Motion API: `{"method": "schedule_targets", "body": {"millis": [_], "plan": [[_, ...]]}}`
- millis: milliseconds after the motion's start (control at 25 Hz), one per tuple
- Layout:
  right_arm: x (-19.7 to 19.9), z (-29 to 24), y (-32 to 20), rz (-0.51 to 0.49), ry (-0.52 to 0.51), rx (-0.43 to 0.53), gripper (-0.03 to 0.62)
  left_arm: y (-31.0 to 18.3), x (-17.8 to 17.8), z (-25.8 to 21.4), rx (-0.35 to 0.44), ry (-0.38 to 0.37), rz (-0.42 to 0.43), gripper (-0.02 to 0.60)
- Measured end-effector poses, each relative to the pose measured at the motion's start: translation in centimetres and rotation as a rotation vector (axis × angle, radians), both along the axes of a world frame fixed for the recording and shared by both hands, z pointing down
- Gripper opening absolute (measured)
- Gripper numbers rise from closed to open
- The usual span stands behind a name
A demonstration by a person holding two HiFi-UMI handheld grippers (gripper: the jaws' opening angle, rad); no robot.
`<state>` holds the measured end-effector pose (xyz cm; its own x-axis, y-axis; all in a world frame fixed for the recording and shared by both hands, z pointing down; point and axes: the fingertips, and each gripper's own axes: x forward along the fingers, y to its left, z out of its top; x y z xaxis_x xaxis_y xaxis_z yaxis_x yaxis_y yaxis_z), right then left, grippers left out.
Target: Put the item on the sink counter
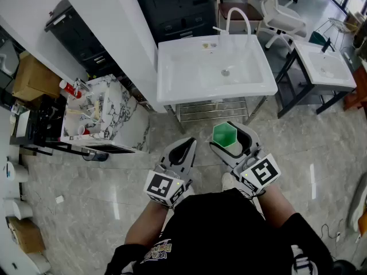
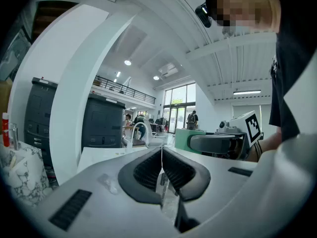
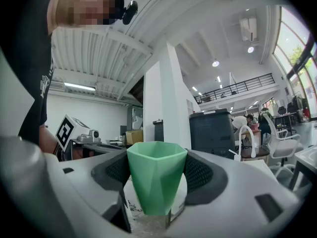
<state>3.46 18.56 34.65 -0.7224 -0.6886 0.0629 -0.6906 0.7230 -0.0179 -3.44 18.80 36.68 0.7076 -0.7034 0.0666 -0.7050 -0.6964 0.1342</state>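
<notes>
Marble-look floor [image 1: 86, 179] throughout, with a white pillar [image 1: 109, 22] at back left and a black cabinet [image 1: 172, 4] behind it. White sink counter [image 1: 172, 67] is straight ahead on a metal frame: basin in the middle, white faucet [image 1: 238, 17] at the far edge. A second, smaller sink [image 1: 324, 67] stands well apart to the right. White office chair [image 1: 281, 16] sits behind the counter. A marble-patterned stand [image 1: 114, 116] is just left of the counter's near-left corner, small bottles on top.

Both grippers are level, side by side, short of the counter's near edge. Right gripper [image 3: 157, 170] is clamped on the green cup [image 1: 224, 135], one pad on each side. The cup is upright and over the floor, near the counter's near edge but not on it. Left gripper [image 2: 161, 170] has its jaws together, pads meeting, nothing between them.
</notes>
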Motion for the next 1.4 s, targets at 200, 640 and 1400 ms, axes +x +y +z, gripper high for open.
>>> {"method": "schedule_targets", "body": {"millis": [200,640,1400], "plan": [[0.0,0.0,-0.2,0.003,-0.002,0.002,0.364,-0.2,0.0,0.1,0.0,0.004,0.001,0.017],[0.2,-0.4,-0.2,0.004,-0.017,0.016,0.365,-0.1,0.0,0.1,-0.001,0.005,-0.001,0.017],[4.4,0.1,-3.1,-0.055,-0.025,0.009,0.365,-1.8,4.3,0.7,-0.021,-0.014,-0.046,0.017]]}}
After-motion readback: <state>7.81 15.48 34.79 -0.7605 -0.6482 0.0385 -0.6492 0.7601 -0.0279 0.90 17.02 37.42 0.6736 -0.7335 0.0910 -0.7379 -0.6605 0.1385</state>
